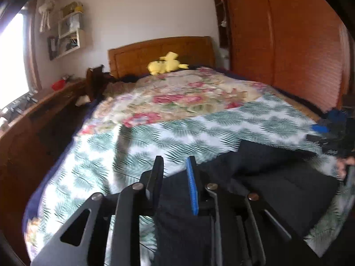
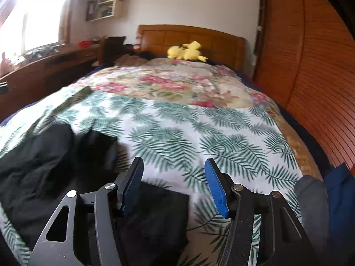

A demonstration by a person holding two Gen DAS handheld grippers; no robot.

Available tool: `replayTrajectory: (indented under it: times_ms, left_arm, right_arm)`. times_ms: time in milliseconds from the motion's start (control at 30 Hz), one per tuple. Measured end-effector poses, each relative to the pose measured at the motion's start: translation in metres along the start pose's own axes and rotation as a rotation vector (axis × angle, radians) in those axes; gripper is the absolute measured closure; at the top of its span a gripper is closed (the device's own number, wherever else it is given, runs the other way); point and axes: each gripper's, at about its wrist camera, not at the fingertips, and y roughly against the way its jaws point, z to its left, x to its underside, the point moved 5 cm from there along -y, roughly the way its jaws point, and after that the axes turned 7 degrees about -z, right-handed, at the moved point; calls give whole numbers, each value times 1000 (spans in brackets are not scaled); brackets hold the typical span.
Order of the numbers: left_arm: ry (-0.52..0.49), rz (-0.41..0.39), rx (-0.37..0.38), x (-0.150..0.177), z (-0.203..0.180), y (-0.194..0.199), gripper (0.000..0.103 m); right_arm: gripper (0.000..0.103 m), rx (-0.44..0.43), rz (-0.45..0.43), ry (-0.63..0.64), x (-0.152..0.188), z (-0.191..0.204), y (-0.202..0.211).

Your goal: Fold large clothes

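Both your grippers are angled down over the bed (image 2: 199, 133), pointing toward the headboard (image 2: 190, 37). Your left gripper (image 1: 175, 168) has its fingers a narrow gap apart, nothing pinched between them; the dark garment (image 1: 277, 177) lies just under and past the tips, on the leaf-print cover. Whether the tips touch the cloth you can't tell from here, the picture is smeared.

Your right gripper (image 2: 174, 173) stands a good deal wider, fingers clearly apart and empty. Between its tips you see only leaf-print cover; the dark garment (image 2: 44, 155) sits to the left of it and runs under the left finger (image 2: 132, 186), with a squared corner of cloth just below the gap.

The left view gives you a hand (image 1: 345, 166) at the far right edge beside the garment, and a blue and dark pile (image 1: 337, 122) beyond it. The right view shows the garment's rumpled bulk at the left, plus grey and blue clothes (image 2: 328, 199) at the bed's right edge. Both views catch the yellow plush toy (image 2: 188, 52) by the headboard.
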Motion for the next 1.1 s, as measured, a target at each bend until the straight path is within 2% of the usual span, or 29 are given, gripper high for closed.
replayTrajectory:
  times_ms: [167, 300, 400, 567, 733, 867, 1067, 1100]
  left_arm:
    - [36, 35, 70, 37, -24, 12, 80]
    - [45, 81, 121, 68, -44, 14, 80]
    - [62, 81, 144, 79, -52, 15, 79]
    - [50, 104, 170, 93, -61, 16, 79]
    - [68, 91, 192, 95, -64, 24, 79]
    - [64, 95, 189, 95, -65, 23, 79]
    - [59, 92, 202, 94, -68, 22, 79]
    - [63, 92, 206, 93, -68, 23, 79]
  right_arm:
    - [45, -105, 26, 34, 5, 36, 2]
    - [45, -138, 71, 77, 12, 59, -9]
    - [45, -133, 118, 66, 19, 61, -23]
    - [45, -75, 199, -22, 32, 34, -59]
    - [45, -7, 289, -133, 44, -6, -97]
    - [45, -10, 424, -240, 66, -27, -128]
    - [45, -33, 500, -269, 85, -26, -140]
    - [52, -31, 498, -262, 84, -25, -140]
